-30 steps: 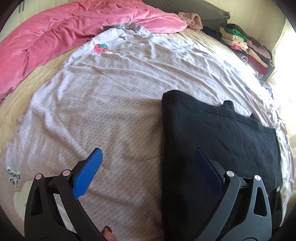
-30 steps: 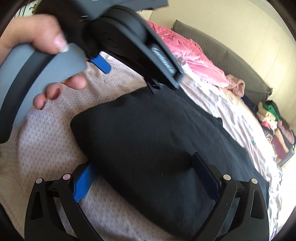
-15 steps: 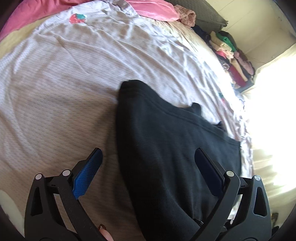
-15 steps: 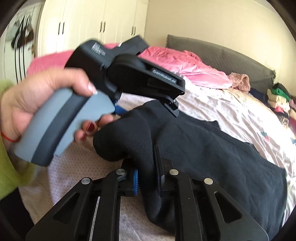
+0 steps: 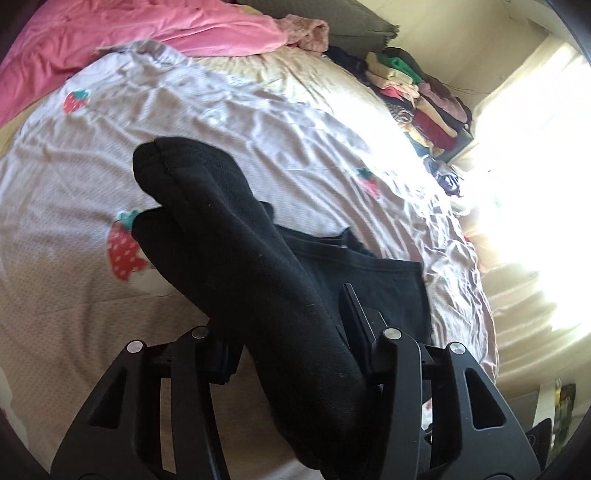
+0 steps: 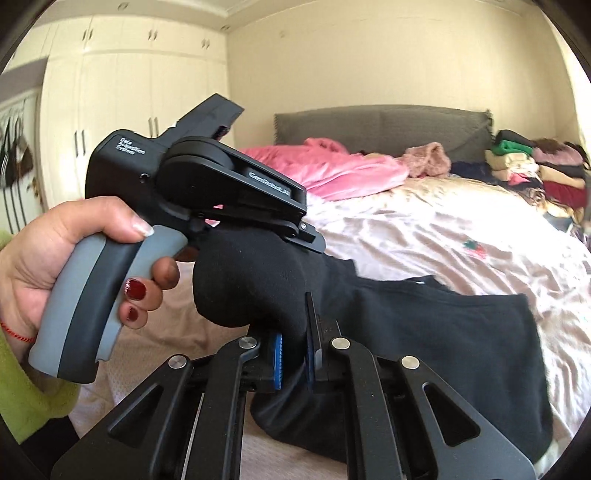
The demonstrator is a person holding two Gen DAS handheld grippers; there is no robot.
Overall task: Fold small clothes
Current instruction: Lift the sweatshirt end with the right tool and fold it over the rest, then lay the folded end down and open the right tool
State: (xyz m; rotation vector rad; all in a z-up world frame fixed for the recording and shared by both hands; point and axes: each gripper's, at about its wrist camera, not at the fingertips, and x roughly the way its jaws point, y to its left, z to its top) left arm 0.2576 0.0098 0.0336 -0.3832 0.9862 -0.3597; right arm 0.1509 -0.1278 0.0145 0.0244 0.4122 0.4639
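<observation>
A black garment (image 5: 258, 266) lies partly on the bed and is lifted at its near edge. My left gripper (image 5: 291, 354) is shut on a thick fold of it, which runs up between the fingers. In the right wrist view the same black garment (image 6: 443, 332) trails right across the sheet. My right gripper (image 6: 293, 354) is shut on its bunched edge, between blue pads (image 6: 276, 360). The left gripper (image 6: 310, 243), held by a hand with red nails, pinches the cloth just above and behind my right one.
The bed has a pale lilac sheet with strawberry prints (image 5: 125, 251). A pink duvet (image 5: 147, 33) lies at the head, by a grey headboard (image 6: 380, 129). Stacks of folded clothes (image 5: 417, 96) sit at the far right. White wardrobes (image 6: 122, 96) stand left.
Both grippers have closed on the black garment's near edge and lifted it off the sheet; the right closed first, then the left. The cloth now hangs bunched between them.
</observation>
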